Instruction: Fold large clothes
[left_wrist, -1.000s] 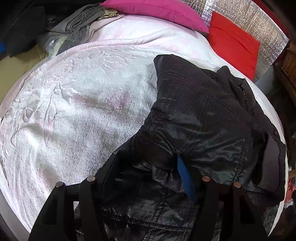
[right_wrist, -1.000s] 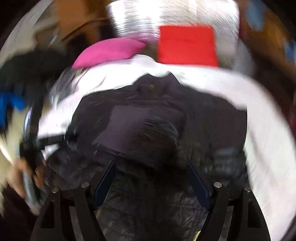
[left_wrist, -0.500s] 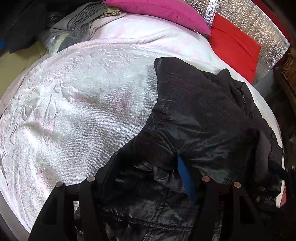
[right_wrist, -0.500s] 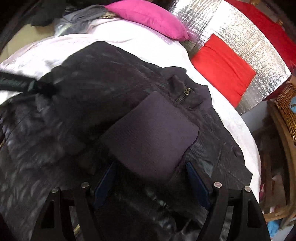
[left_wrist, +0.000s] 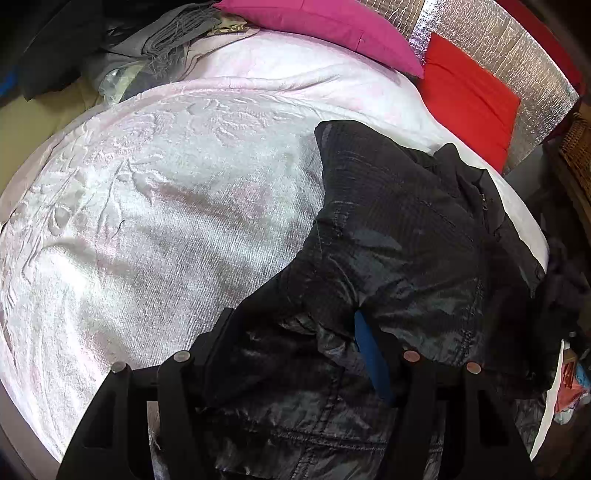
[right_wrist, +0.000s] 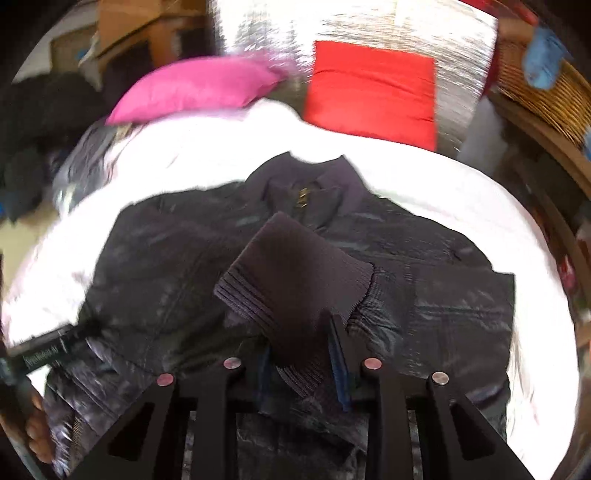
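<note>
A large black shiny jacket (left_wrist: 406, 236) lies on a pale pink blanket (left_wrist: 166, 221), toward the right side of the bed. My left gripper (left_wrist: 291, 332) sits low over the jacket's near part, with dark fabric bunched between its jaws; its left finger is hidden by cloth. In the right wrist view the jacket (right_wrist: 155, 266) lies spread with its collar at the far end. My right gripper (right_wrist: 299, 343) is shut on the ribbed knit cuff (right_wrist: 295, 273) of a sleeve, held above the jacket's chest.
A pink pillow (left_wrist: 325, 26) and a red pillow (left_wrist: 469, 92) lie at the head of the bed against a silver panel (left_wrist: 517, 48). Grey and dark clothes (left_wrist: 147, 40) are heaped at the far left. A wicker basket (right_wrist: 546, 96) stands at the right.
The right gripper has narrowed onto the ribbed cuff and swung, so that the jacket now lies square ahead. The left gripper has stayed where it was on the jacket.
</note>
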